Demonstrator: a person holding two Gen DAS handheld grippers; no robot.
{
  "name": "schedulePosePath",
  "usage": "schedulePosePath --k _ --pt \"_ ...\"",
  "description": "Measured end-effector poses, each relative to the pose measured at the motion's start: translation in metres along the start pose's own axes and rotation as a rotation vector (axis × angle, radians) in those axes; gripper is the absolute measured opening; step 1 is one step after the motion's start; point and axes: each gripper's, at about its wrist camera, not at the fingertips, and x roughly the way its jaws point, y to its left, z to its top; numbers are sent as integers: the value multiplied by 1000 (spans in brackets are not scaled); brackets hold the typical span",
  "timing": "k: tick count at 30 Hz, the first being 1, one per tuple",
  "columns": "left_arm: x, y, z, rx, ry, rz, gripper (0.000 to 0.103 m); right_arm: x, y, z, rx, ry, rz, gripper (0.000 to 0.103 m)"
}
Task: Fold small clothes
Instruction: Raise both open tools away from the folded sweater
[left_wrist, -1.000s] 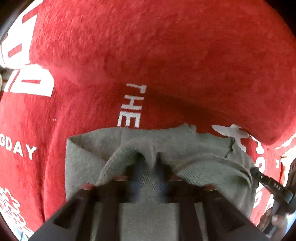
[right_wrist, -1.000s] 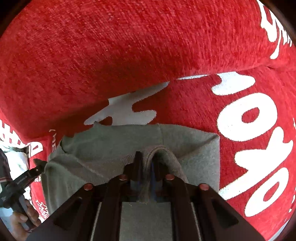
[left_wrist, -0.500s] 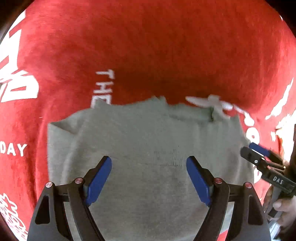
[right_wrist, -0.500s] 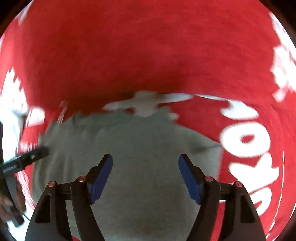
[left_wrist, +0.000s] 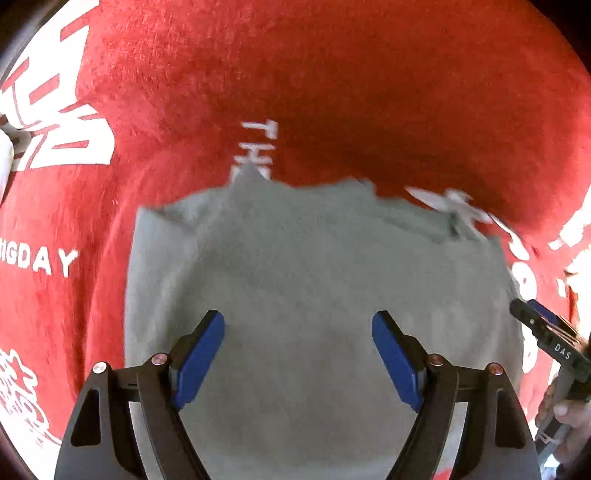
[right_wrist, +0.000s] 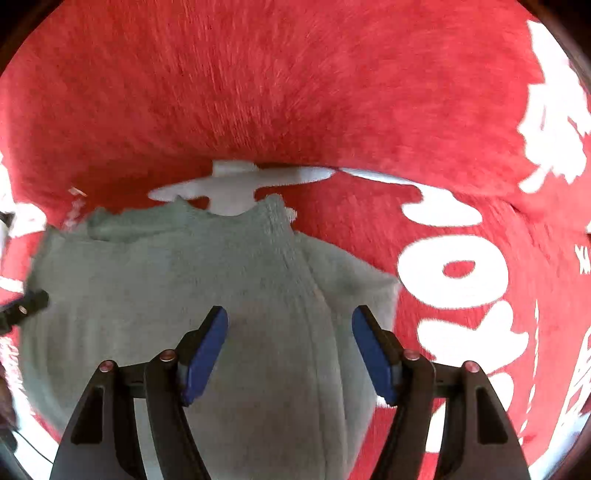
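A small grey knitted garment (left_wrist: 314, 273) lies flat on a red cloth with white lettering (left_wrist: 332, 92). It also shows in the right wrist view (right_wrist: 184, 280), with a lengthwise fold ridge at its right part. My left gripper (left_wrist: 298, 354) is open and empty, hovering above the garment's near part. My right gripper (right_wrist: 290, 350) is open and empty above the garment's right part. The right gripper shows at the right edge of the left wrist view (left_wrist: 546, 332). The left gripper's tip shows at the left edge of the right wrist view (right_wrist: 26, 306).
The red cloth (right_wrist: 295, 92) rises in a thick fold behind the garment. White letters (right_wrist: 454, 273) lie to the right of the garment. A hand (left_wrist: 565, 413) holds the right gripper's handle.
Both grippers were shut on pinched-up garment edges a second ago. They opened, let the fabric drop flat, and have drawn back slightly above it.
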Motion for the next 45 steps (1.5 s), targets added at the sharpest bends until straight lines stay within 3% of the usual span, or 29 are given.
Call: schedulePosePath --k 4,8,13,16,19,22,25,27,28,33,40,42,45 --pt "-2 -26 -43 113 30 2 83 -11 30 -49 -132 17 26 74" --pt "6 -19 -63 126 35 75 83 4 57 -86 -252 50 -21 76" --pt "-6 -15 -75 184 30 104 83 -4 34 -95 -189 43 -19 77" --pt "-25 -3 -82 89 9 51 83 -18 25 -93 -166 47 -54 77" --pt "-23 1 -95 52 32 53 83 -36 26 -96 -134 25 -45 77" --pt "-8 8 -110 50 80 107 83 -32 39 -119 -148 65 -36 77" --pt "-5 11 -118 72 62 122 83 -11 38 -152 -141 148 -56 82" --pt "-5 7 -121 112 63 137 83 -17 29 -168 -113 68 -30 83" --pt "-5 7 -123 123 64 140 84 -18 30 -174 -128 73 -35 83" --pt "-6 9 -131 114 65 144 89 -17 39 -182 -214 100 -75 85" --pt "-12 16 -139 93 97 144 88 -20 43 -174 -197 192 -71 85" --pt "-30 28 -146 34 75 125 88 -25 40 -165 -151 213 -54 85" --pt "-51 54 -151 -89 18 90 88 -44 37 -145 -40 155 -28 85"
